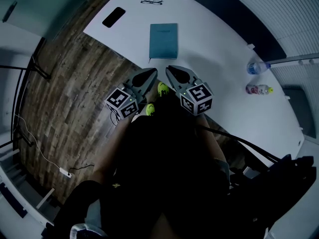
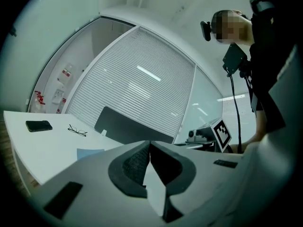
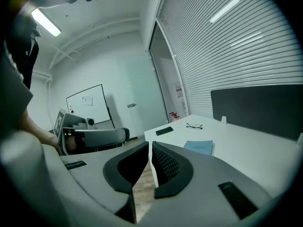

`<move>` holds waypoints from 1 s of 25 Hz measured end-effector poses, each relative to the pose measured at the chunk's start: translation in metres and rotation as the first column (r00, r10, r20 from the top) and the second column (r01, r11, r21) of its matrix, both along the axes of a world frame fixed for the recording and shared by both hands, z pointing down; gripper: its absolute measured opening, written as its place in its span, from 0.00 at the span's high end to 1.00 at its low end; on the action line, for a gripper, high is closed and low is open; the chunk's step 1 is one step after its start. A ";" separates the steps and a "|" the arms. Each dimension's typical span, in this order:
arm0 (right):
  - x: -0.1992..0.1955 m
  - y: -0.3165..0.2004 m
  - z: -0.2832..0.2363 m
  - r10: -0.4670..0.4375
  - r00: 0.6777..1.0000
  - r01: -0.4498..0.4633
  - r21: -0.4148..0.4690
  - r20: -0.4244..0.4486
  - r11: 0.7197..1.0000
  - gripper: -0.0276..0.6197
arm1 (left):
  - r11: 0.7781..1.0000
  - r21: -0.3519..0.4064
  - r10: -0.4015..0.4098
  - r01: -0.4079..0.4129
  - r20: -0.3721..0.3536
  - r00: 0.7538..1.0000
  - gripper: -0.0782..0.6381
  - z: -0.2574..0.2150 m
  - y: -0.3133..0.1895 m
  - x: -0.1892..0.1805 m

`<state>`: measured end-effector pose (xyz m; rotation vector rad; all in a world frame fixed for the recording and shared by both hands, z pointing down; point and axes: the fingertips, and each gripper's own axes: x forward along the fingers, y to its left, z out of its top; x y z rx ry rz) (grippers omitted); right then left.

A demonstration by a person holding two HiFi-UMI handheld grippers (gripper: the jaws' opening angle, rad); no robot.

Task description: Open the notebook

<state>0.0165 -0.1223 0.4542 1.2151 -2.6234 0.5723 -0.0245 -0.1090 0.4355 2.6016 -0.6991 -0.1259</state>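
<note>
A closed teal notebook [image 1: 163, 40] lies flat on the white table [image 1: 219, 39], near its front edge. It also shows low in the left gripper view [image 2: 90, 152] and in the right gripper view [image 3: 199, 146]. Both grippers hover side by side just short of the table edge, pointing at the notebook and apart from it. My left gripper [image 1: 151, 73] [image 2: 150, 144] is shut, pads together, with nothing in it. My right gripper [image 1: 170, 69] [image 3: 150, 144] has its jaws a thin slit apart and is also empty.
A black phone [image 1: 113, 17] and a pair of glasses [image 1: 151, 2] lie beyond the notebook to the left. Two small bottles [image 1: 258, 78] stand at the table's right. Below me there is wooden floor with a cable and plug strip [image 1: 65, 172]. A dark divider panel [image 2: 135, 126] backs the table.
</note>
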 end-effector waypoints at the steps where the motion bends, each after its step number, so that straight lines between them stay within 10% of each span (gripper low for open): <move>1: 0.000 -0.006 0.003 -0.001 1.000 0.001 -0.006 -0.002 1.000 0.89 | 1.000 -0.001 0.002 -0.002 0.001 1.000 0.91 0.002 -0.005 0.001; 25: 0.024 -0.085 0.102 0.062 0.998 -0.064 -0.215 -0.018 0.975 0.75 | 0.993 -0.122 0.006 -0.001 0.039 0.999 0.82 0.087 -0.073 0.016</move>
